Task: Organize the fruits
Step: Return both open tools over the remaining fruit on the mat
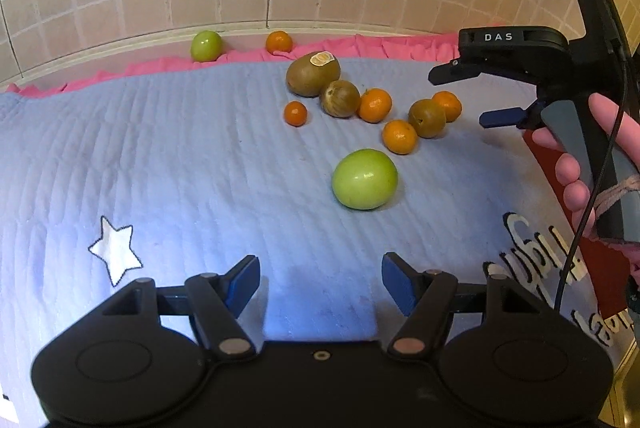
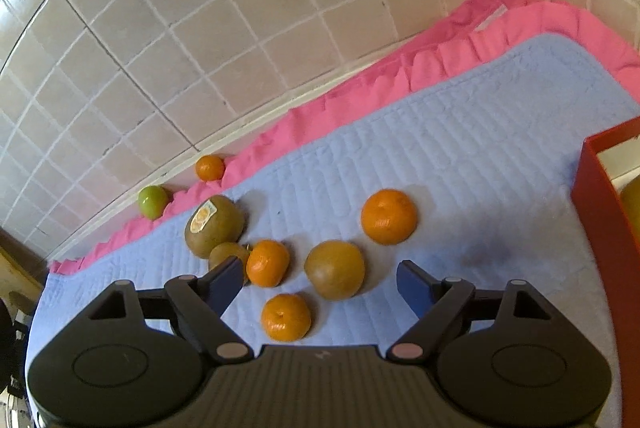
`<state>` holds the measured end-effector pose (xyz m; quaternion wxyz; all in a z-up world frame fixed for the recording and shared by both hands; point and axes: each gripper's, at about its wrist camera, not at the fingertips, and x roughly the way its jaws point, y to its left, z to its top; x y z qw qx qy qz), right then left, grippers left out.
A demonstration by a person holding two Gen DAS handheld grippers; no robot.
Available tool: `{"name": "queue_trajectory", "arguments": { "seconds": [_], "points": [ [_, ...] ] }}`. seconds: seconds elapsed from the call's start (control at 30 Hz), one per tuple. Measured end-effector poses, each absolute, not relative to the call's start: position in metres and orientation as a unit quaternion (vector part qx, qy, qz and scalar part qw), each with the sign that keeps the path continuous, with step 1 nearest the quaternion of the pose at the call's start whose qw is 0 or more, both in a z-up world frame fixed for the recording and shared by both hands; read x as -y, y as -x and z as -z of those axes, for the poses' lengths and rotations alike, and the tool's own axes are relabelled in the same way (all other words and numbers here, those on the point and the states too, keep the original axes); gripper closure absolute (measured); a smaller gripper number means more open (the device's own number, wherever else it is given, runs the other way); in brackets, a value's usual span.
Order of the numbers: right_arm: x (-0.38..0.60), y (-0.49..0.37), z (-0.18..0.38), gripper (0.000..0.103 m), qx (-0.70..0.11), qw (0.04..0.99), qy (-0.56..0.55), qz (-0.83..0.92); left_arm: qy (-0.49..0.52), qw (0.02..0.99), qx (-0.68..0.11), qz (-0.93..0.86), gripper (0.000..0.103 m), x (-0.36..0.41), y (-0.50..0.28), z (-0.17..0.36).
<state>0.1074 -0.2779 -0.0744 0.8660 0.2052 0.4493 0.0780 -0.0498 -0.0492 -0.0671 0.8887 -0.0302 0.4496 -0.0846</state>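
Fruit lies on a blue quilted mat [image 1: 160,156]. A large green fruit [image 1: 365,179] sits alone ahead of my left gripper [image 1: 320,280], which is open and empty. Behind it is a cluster: a kiwi with a sticker [image 1: 313,74], two brown fruits [image 1: 340,98] and several mandarins [image 1: 375,105]. My right gripper [image 1: 472,96] hovers open at the cluster's right side. In the right wrist view the right gripper [image 2: 320,278] is open above a brown fruit [image 2: 335,270] and two mandarins [image 2: 267,263], touching none. The kiwi [image 2: 214,226] lies left of them.
A small green fruit [image 1: 206,45] and a mandarin [image 1: 279,42] rest against the tiled wall on the pink frill. A red box [image 2: 600,212] stands at the mat's right edge. A hand [image 1: 576,168] holds the right gripper's handle, with a cable hanging.
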Motion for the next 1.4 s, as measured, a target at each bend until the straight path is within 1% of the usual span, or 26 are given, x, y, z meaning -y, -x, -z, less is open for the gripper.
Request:
{"name": "queue_trajectory", "arguments": {
  "seconds": [0.2, 0.6, 1.4],
  "points": [
    [0.286, -0.106, 0.081, 0.017, -0.452, 0.862, -0.215, -0.079, 0.024, 0.887, -0.454, 0.086, 0.023, 0.060, 0.049, 0.071],
    [0.297, -0.101, 0.072, 0.016, -0.441, 0.870, -0.207, -0.083, 0.011, 0.882, -0.460, 0.103, 0.023, 0.077, 0.036, 0.079],
    [0.294, -0.101, 0.065, 0.016, -0.442, 0.869, -0.204, -0.083, 0.009, 0.878, -0.459, 0.134, 0.023, 0.083, 0.023, 0.081]
  ]
}}
